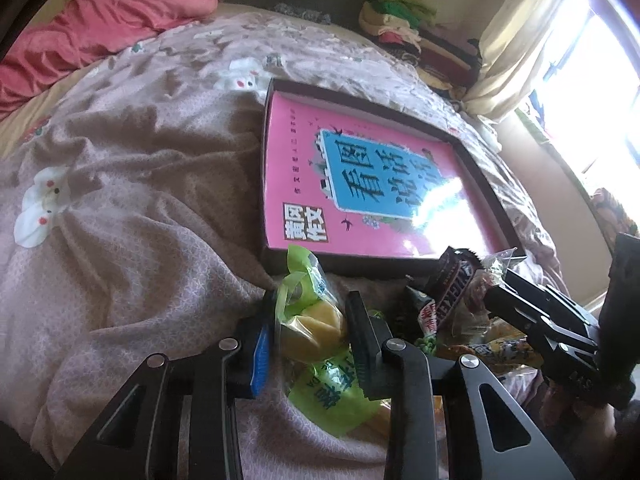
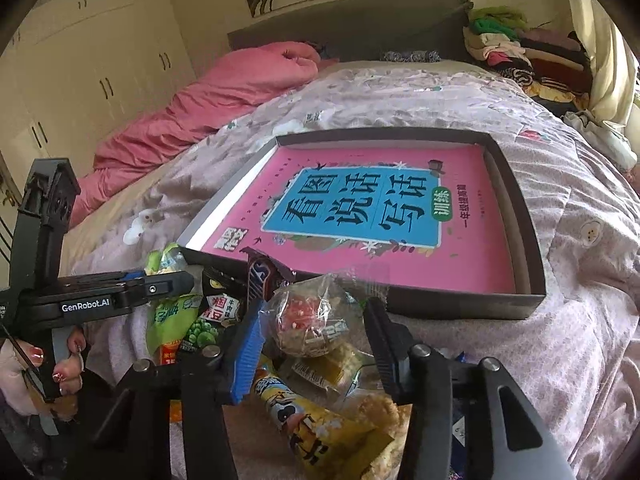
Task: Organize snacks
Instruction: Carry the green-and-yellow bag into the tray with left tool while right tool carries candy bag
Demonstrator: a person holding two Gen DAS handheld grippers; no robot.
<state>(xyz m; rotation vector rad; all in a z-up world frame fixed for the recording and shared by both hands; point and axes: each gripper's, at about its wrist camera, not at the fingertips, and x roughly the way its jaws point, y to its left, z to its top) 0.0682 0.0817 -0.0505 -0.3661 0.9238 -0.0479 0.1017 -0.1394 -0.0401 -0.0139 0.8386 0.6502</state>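
- The left gripper (image 1: 310, 334) is filling the bottom centre of the left wrist view, and its two pads are pressing on a green-wrapped snack packet (image 1: 316, 320) with a yellow cake showing through the clear part of the wrapper.
- That packet is lying on the pinkish floral bedspread (image 1: 132, 208), just below the near edge of a shallow dark cardboard box (image 2: 532, 276).
- The box is sitting in the middle of both views, and a pink book with a blue title panel (image 2: 360, 208) is lying flat inside it.
- The right gripper (image 2: 312, 336) is standing at the lower centre of the right wrist view, with its jaws closed against the sides of a clear-wrapped round snack with red print (image 2: 308, 320).
- Beneath and around that snack, the snack pile (image 2: 224, 320) is spreading across the lower left and lower centre: a dark chocolate bar wrapper (image 2: 260, 276), a green pea packet (image 2: 200, 330) and a yellow packet with cartoon print (image 2: 308, 428).
- A hand (image 2: 60, 372) is gripping the left gripper's handle at the lower left of the right wrist view.
- A pink quilt (image 2: 224, 92) is lying bunched at the upper left, and folded clothes (image 2: 516, 56) are piled at the upper right.
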